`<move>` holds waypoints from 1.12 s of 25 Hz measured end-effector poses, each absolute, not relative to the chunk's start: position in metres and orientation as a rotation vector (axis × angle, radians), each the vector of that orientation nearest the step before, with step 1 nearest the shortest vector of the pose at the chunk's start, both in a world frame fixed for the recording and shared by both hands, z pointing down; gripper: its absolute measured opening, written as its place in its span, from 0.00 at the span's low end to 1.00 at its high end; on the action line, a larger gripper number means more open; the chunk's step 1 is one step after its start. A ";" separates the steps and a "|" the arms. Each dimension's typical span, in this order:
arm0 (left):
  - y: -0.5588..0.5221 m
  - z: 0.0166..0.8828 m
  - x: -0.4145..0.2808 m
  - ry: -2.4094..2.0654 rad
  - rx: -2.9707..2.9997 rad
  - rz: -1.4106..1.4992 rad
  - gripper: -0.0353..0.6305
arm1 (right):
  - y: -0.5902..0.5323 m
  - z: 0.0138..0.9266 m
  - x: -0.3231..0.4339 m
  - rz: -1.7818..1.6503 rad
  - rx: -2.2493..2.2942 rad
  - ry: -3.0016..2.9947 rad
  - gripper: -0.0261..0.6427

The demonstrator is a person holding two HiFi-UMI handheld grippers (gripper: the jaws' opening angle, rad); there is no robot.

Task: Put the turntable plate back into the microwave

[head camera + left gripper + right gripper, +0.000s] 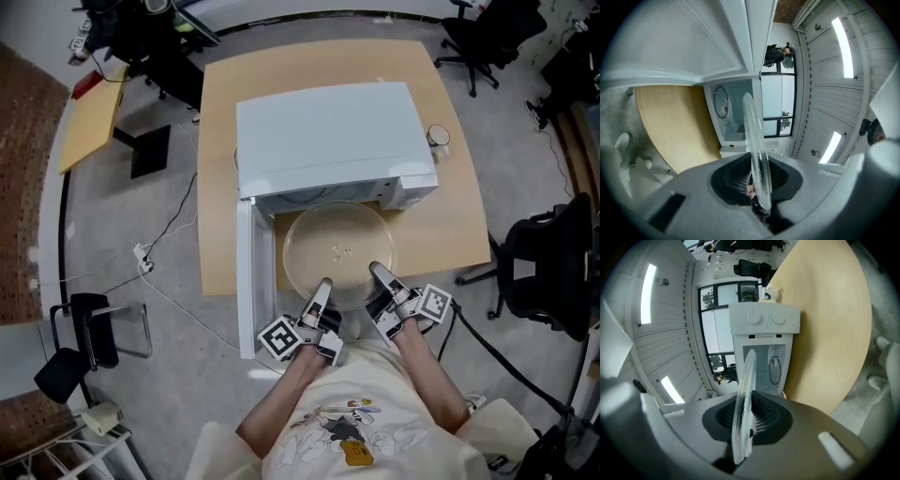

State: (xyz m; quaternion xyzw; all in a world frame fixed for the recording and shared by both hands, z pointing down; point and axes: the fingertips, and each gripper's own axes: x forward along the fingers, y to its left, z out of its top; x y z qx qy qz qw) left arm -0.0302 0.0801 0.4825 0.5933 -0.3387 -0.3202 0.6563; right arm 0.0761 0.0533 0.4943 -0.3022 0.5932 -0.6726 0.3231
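A clear glass turntable plate (339, 248) hangs level in front of the open white microwave (328, 136), its far rim at the cavity mouth. My left gripper (324, 285) is shut on the plate's near rim at the left. My right gripper (376, 271) is shut on the near rim at the right. In the left gripper view the plate (753, 140) shows edge-on, pinched between the dark pads (736, 180), with the cavity (733, 117) ahead. The right gripper view shows the plate (746, 390) the same way, in front of the microwave (764, 343).
The microwave door (247, 281) stands open to the left, past the edge of the wooden table (450, 225). A cup (438, 137) sits on the table right of the microwave. A black office chair (553, 272) is at the right, and a cable (159, 281) lies on the floor at the left.
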 end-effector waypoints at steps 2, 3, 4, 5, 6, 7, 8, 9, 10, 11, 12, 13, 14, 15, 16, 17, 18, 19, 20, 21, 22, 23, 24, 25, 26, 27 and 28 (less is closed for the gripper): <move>0.072 0.487 -0.030 -0.762 1.333 -0.746 0.12 | 0.044 0.497 0.075 -1.762 -0.789 1.588 0.10; 0.068 0.490 -0.032 -0.763 1.324 -0.762 0.12 | 0.040 0.500 0.074 -1.763 -0.787 1.605 0.10; 0.064 0.494 -0.034 -0.768 1.319 -0.773 0.11 | 0.035 0.504 0.071 -1.765 -0.786 1.620 0.10; 0.059 0.498 -0.036 -0.777 1.317 -0.779 0.11 | 0.029 0.508 0.069 -1.769 -0.781 1.632 0.10; 0.055 0.503 -0.038 -0.790 1.317 -0.779 0.11 | 0.023 0.512 0.067 -1.775 -0.776 1.640 0.10; 0.051 0.508 -0.040 -0.804 1.321 -0.777 0.11 | 0.018 0.517 0.066 -1.779 -0.772 1.647 0.10; 0.046 0.513 -0.041 -0.817 1.329 -0.776 0.11 | 0.012 0.522 0.065 -1.782 -0.767 1.651 0.10; 0.040 0.517 -0.043 -0.825 1.336 -0.781 0.12 | 0.006 0.526 0.064 -1.782 -0.764 1.652 0.10; 0.034 0.520 -0.043 -0.828 1.341 -0.796 0.12 | 0.000 0.530 0.064 -1.780 -0.763 1.653 0.10; 0.027 0.523 -0.043 -0.828 1.339 -0.815 0.11 | -0.008 0.534 0.064 -1.777 -0.764 1.655 0.10; 0.020 0.526 -0.042 -0.826 1.332 -0.837 0.12 | -0.015 0.538 0.064 -1.775 -0.764 1.657 0.10; 0.013 0.529 -0.041 -0.823 1.323 -0.859 0.11 | -0.023 0.541 0.065 -1.774 -0.763 1.658 0.10; 0.008 0.533 -0.039 -0.822 1.311 -0.878 0.11 | -0.029 0.545 0.066 -1.775 -0.763 1.656 0.10; 0.002 0.537 -0.037 -0.823 1.298 -0.890 0.11 | -0.036 0.550 0.067 -1.776 -0.766 1.652 0.10; -0.003 0.543 -0.037 -0.829 1.286 -0.899 0.11 | -0.042 0.554 0.067 -1.777 -0.771 1.650 0.10; -0.008 0.548 -0.039 -0.835 1.278 -0.907 0.11 | -0.048 0.558 0.066 -1.777 -0.776 1.652 0.10; -0.014 0.552 -0.041 -0.838 1.271 -0.918 0.11 | -0.054 0.561 0.064 -1.774 -0.782 1.660 0.10; -0.019 0.554 -0.043 -0.837 1.264 -0.935 0.11 | -0.061 0.563 0.061 -1.771 -0.785 1.670 0.10; -0.025 0.556 -0.046 -0.835 1.256 -0.953 0.11 | -0.067 0.565 0.058 -1.768 -0.787 1.682 0.10; -0.031 0.558 -0.048 -0.838 1.251 -0.967 0.11 | -0.074 0.567 0.056 -1.764 -0.790 1.693 0.10; -0.036 0.561 -0.050 -0.846 1.249 -0.975 0.11 | -0.081 0.570 0.054 -1.759 -0.793 1.701 0.10; -0.041 0.564 -0.052 -0.855 1.250 -0.979 0.11 | -0.086 0.573 0.052 -1.754 -0.796 1.705 0.10; -0.046 0.566 -0.054 -0.863 1.252 -0.983 0.11 | -0.092 0.576 0.050 -1.750 -0.800 1.704 0.10; -0.051 0.567 -0.056 -0.867 1.253 -0.991 0.11 | -0.096 0.578 0.048 -1.746 -0.803 1.700 0.10; -0.056 0.568 -0.057 -0.870 1.253 -1.001 0.11 | -0.101 0.580 0.047 -1.743 -0.807 1.694 0.10; -0.060 0.569 -0.058 -0.874 1.251 -1.010 0.11 | -0.107 0.581 0.046 -1.738 -0.812 1.690 0.10; -0.065 0.570 -0.058 -0.877 1.246 -1.018 0.11 | -0.112 0.581 0.045 -1.730 -0.819 1.689 0.10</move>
